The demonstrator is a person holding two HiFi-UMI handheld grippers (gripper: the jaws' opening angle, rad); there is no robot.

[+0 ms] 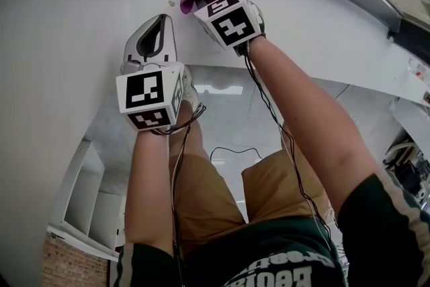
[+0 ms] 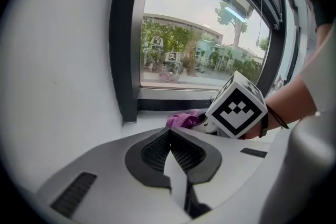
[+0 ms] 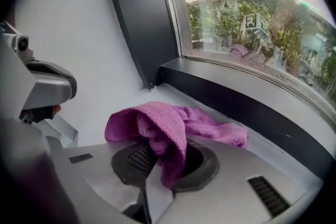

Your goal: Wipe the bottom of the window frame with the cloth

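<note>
Right gripper (image 3: 165, 168) fingers are clamped on the purple cloth (image 3: 173, 123). The cloth is bunched and lies on the white sill (image 3: 121, 97), just beside the dark bottom rail of the window frame (image 3: 236, 105), near the frame's upright post (image 3: 142, 23). Left gripper (image 2: 170, 136) fingers are together with nothing between them. It sits left of the right gripper, nearer the person. Trees (image 2: 173, 39) show through the glass.
</note>
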